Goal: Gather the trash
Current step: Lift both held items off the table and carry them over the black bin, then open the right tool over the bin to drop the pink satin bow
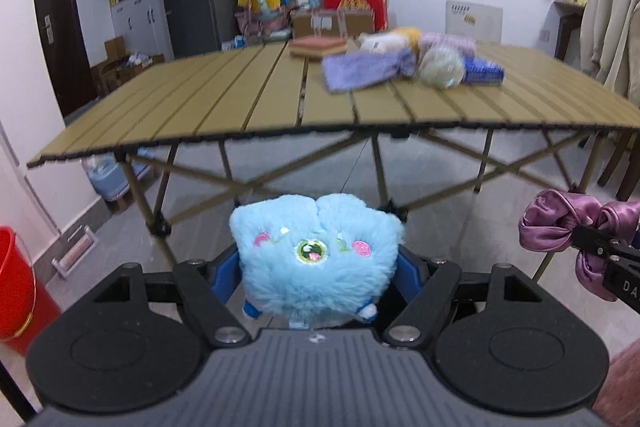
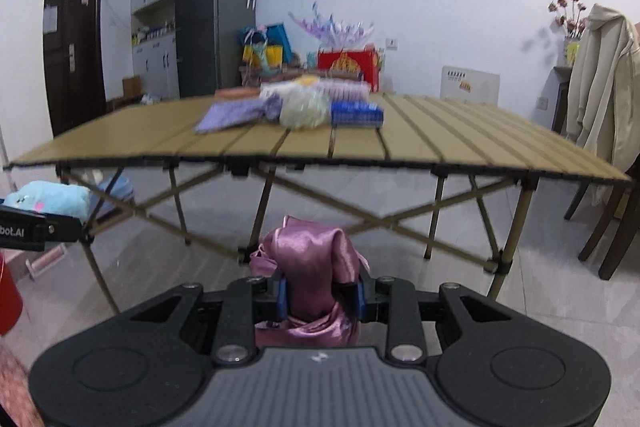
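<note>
Left gripper (image 1: 318,267) clamped on a fluffy blue plush toy (image 1: 316,251), blue pads pressing its sides; right gripper (image 2: 320,297) squeezed tight on a mauve satin scrunchie (image 2: 310,267). Both held in the air before the folding slatted table (image 1: 240,95), above grey floor tiles (image 2: 460,291). Farther back on the tabletop, blurred: purple cloth (image 1: 366,69), pale round bundle (image 1: 440,67), blue packet (image 1: 482,71). Red bucket (image 1: 16,283) at far left, dark fridge (image 2: 214,15) and white wall behind
</note>
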`<state>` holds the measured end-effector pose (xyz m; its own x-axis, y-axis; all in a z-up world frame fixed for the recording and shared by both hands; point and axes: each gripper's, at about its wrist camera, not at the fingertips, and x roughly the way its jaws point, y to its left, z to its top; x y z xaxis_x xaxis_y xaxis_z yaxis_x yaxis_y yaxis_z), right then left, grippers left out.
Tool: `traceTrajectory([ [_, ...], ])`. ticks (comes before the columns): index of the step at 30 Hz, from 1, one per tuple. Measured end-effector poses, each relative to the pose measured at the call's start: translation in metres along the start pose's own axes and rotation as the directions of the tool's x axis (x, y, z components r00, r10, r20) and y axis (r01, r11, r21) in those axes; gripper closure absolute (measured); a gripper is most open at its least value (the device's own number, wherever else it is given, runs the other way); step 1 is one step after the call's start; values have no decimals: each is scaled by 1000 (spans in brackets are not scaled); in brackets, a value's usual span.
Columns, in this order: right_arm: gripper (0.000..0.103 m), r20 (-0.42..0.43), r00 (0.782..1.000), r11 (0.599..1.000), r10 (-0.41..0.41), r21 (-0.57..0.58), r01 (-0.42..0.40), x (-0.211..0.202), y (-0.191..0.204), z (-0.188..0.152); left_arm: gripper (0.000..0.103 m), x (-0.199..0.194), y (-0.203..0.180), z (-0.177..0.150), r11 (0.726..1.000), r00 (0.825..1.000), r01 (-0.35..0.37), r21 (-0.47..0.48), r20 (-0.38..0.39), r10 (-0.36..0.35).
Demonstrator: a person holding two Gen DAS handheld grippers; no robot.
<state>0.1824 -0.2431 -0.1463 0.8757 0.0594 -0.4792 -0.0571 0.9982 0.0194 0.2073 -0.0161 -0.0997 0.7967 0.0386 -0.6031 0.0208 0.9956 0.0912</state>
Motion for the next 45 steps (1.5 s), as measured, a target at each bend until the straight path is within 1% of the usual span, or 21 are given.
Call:
traceTrajectory([
  [5, 74, -87, 996, 1000, -5, -28, 3, 12, 8, -17, 27, 17, 8, -24, 1000, 997, -19, -4, -73, 19],
  [8, 74, -122, 992, 998, -32, -64, 25, 20, 14, -27, 27, 29, 13, -38, 1000, 992, -27, -11, -122, 25],
  [12, 74, -181, 982, 996, -58, -81, 44, 32, 16, -38, 27, 44, 21, -53, 999, 985, -39, -10, -170, 37],
  [16, 74, -244, 966, 994, -81, -86, 62, 43, 12, -51, 27, 63, 36, -65, 998, 968, -52, -44, -249, 40],
  [18, 74, -272, 958, 994, -89, -88, 67, 48, 12, -55, 27, 70, 39, -66, 997, 962, -62, -52, -268, 46],
  [22, 74, -331, 938, 991, -101, -114, 67, 59, 13, -67, 27, 82, 40, -71, 996, 952, -85, -37, -296, 70],
  [25, 74, -378, 919, 991, -106, -121, 65, 67, 12, -78, 27, 92, 43, -76, 994, 939, -106, -36, -332, 88],
  [27, 74, -402, 910, 992, -101, -106, 64, 72, 9, -82, 27, 99, 44, -80, 993, 928, -112, -38, -360, 91],
  [29, 74, -417, 904, 993, -101, -93, 68, 76, 7, -84, 27, 103, 42, -81, 993, 922, -114, -31, -374, 94],
  [36, 74, -478, 874, 995, -86, -83, 53, 89, 3, -95, 27, 113, 34, -84, 993, 912, -120, 4, -394, 112],
  [42, 74, -499, 863, 996, -81, -77, 49, 93, 2, -98, 27, 122, 34, -85, 992, 900, -129, -2, -420, 116],
  [45, 74, -508, 858, 996, -77, -79, 43, 94, 3, -99, 27, 125, 35, -85, 991, 897, -134, -11, -426, 117],
])
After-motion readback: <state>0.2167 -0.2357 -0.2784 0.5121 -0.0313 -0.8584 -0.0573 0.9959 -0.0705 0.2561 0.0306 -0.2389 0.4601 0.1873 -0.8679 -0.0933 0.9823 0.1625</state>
